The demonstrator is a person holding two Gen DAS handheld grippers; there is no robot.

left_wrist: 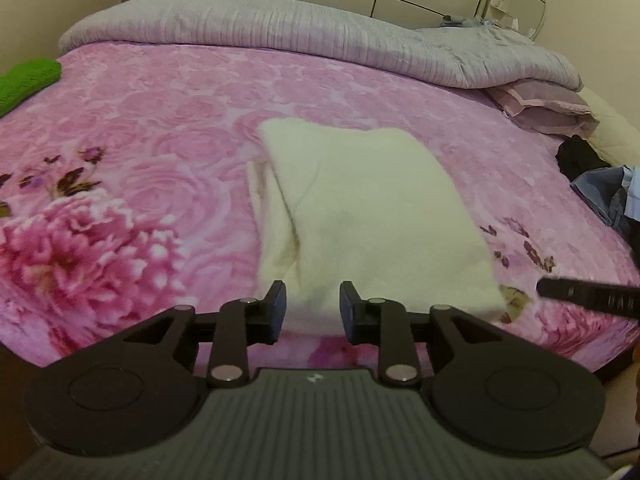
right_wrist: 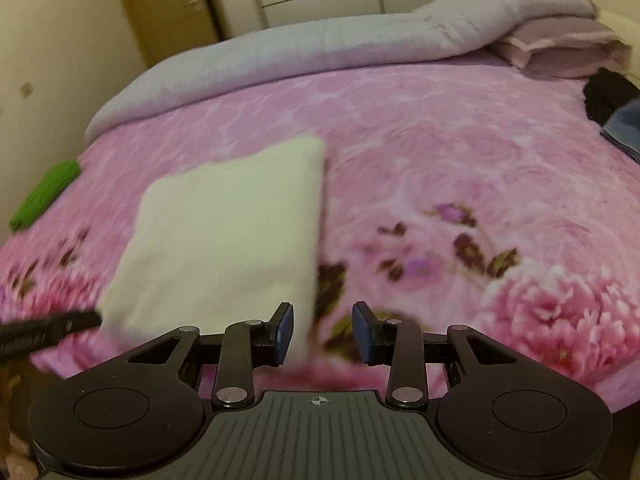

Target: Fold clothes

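Two sets of fingers in view, both mine, both parted with nothing between the pads. My left fingers (left_wrist: 312, 307) stand apart over the near edge of the folded white cloth (left_wrist: 372, 216); the cloth shows through the gap, but the pads do not press on it. My right fingers (right_wrist: 322, 333) stand a little wider, just off the cloth's near right corner, over the flowered bedcover (right_wrist: 440, 152).

The white cloth lies flat on the bed, folded to a rough rectangle, a second layer peeking out along its left side in the left view. Its near edge is blurred in both views, so I cannot tell how neat the fold is there.

A dark bar at the right edge of the left view is part of my other tool, cut off; the right view shows the same kind of bar at its left edge, close to the cloth's near corner; touching or not, I cannot tell.

Grey quilt (left_wrist: 280, 28) bunched along the far side of the bed. Green cloth (left_wrist: 24, 80) at the far left, cut by the frame. Pink pillow (left_wrist: 548, 108) far right, partly under the quilt. Dark and blue clothes (left_wrist: 608, 192) piled at the right edge, cut off, pieces not distinguishable. Right view smeared throughout.
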